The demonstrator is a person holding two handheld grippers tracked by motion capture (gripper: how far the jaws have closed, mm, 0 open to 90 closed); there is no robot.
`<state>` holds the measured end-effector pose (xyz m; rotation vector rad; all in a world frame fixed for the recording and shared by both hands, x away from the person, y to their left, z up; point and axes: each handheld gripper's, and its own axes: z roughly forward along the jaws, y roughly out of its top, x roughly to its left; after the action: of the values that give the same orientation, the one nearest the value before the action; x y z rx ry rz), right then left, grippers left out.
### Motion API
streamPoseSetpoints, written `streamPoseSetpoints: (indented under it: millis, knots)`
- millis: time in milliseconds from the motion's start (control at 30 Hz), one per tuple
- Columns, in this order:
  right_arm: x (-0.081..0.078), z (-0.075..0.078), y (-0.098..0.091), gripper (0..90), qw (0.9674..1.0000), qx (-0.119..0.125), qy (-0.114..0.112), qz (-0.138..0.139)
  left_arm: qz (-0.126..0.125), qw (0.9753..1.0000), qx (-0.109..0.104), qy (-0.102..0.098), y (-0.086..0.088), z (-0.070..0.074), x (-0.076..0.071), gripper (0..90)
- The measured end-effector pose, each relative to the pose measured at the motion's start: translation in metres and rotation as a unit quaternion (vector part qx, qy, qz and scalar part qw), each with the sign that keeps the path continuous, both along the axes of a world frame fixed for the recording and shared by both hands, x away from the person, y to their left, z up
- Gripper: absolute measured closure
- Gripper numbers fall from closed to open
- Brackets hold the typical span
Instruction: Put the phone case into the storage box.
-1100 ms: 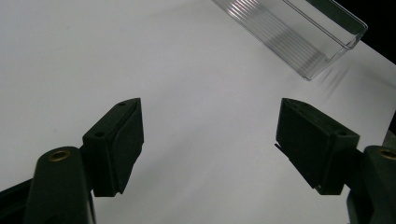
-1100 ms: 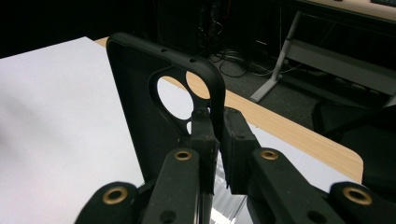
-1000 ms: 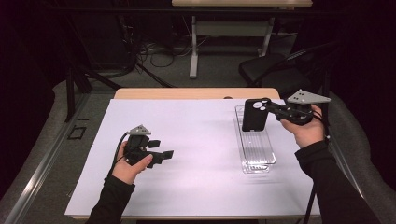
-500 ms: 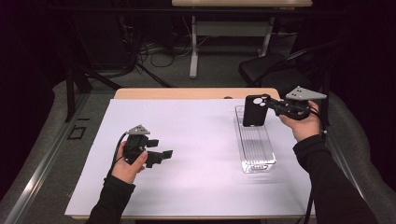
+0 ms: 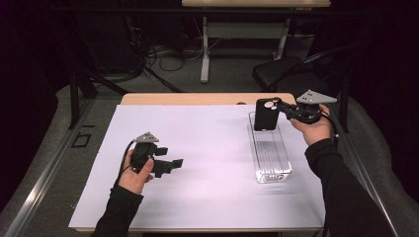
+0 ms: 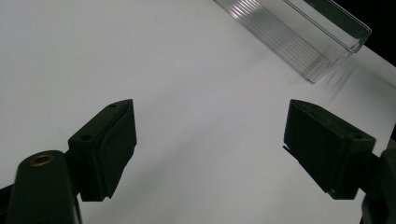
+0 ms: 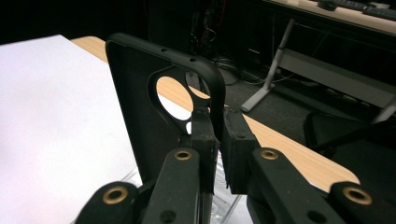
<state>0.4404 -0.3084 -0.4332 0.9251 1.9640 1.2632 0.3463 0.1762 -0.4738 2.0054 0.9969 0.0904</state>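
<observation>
High view: my right tool (image 5: 280, 106) is clamping the black phone case (image 5: 266, 114) over the clear tray (image 5: 271, 157)'s far end. My left tool (image 5: 174, 163) is resting near-left, jaws apart and just widening, nothing between them.

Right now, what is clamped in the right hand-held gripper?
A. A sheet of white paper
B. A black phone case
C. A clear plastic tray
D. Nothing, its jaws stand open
B. The right hand-held gripper has its jaws pinched on the edge of the black phone case, held upright over the far end of the clear tray; the right gripper view shows the case's wall between the pads.
</observation>
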Motion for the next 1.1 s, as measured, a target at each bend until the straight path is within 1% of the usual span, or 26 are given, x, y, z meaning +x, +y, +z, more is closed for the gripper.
streamPoseSetpoints:
  millis: [300, 367, 600, 800, 1100]
  knots:
    - [0.014, -0.011, -0.003, 84.9, 0.9999, 0.007, -0.005, -0.012, 0.003, 1.0, 0.003, 0.001, 0.001, -0.002, 0.001, 17.1]
    - [0.016, -0.012, -0.004, 84.9, 0.9998, 0.011, -0.006, -0.015, 0.001, 1.0, 0.004, 0.001, 0.001, -0.002, 0.001, 17.1]
    - [0.023, -0.015, -0.004, 85.0, 0.9997, 0.01, -0.009, -0.019, 0.001, 1.0, 0.004, 0.0, 0.001, -0.002, 0.001, 17.1]
    - [0.03, -0.012, 0.001, 85.0, 0.9998, -0.002, -0.01, -0.018, 0.002, 1.0, 0.004, 0.003, 0.0, -0.003, 0.001, 17.1]
    - [0.043, -0.009, 0.008, 85.0, 0.9997, -0.006, -0.017, -0.019, 0.002, 1.0, 0.004, 0.005, 0.002, -0.005, 0.002, 17.1]
